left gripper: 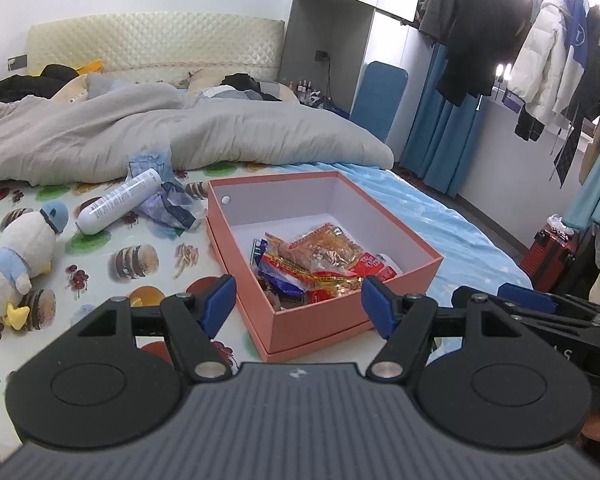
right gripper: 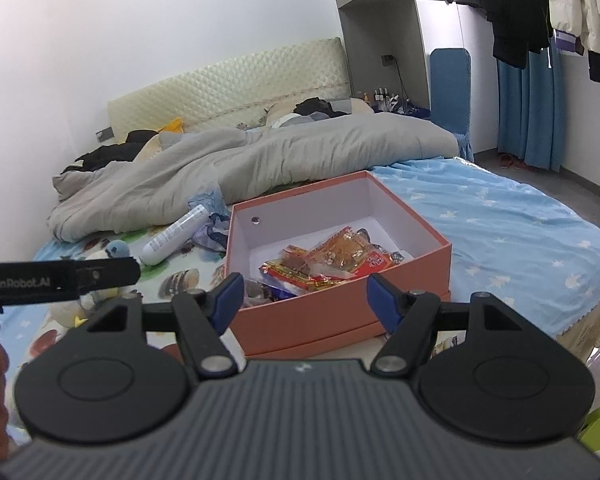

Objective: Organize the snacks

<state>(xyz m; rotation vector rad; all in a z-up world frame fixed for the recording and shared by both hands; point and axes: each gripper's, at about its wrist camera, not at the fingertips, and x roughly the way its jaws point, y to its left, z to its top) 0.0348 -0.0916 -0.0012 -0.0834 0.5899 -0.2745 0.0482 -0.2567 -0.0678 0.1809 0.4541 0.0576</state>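
Pink card forms the box (left gripper: 340, 308), which sits open on the bed (left gripper: 100, 256) with the snacks (left gripper: 320, 260) heaped in the corner nearest both cameras; the far half of its white floor is bare. The left gripper (left gripper: 298, 304) hovers just short of the near wall with its fingers wide apart and nothing between them, and the right gripper (right gripper: 304, 300) hangs alongside in the same way, fingers spread and empty. No loose packet shows on the printed sheet outside the box, so the step in hand looks like sorting what already lies inside, or closing up; no lid is in view. To do it well, I would come over the near wall from above rather than push at it, since light card on a soft mattress will probably slide or tip. Take one packet at a time by a flat sealed edge, pinching gently so the crinkly film does not slip or the contents crush, and lay it toward the bare far side. One gripper could steady the wall while the other lifts. The bottle (left gripper: 118, 202), the wrapper (left gripper: 172, 204) and the plush (left gripper: 20, 256) to the left are best left alone.
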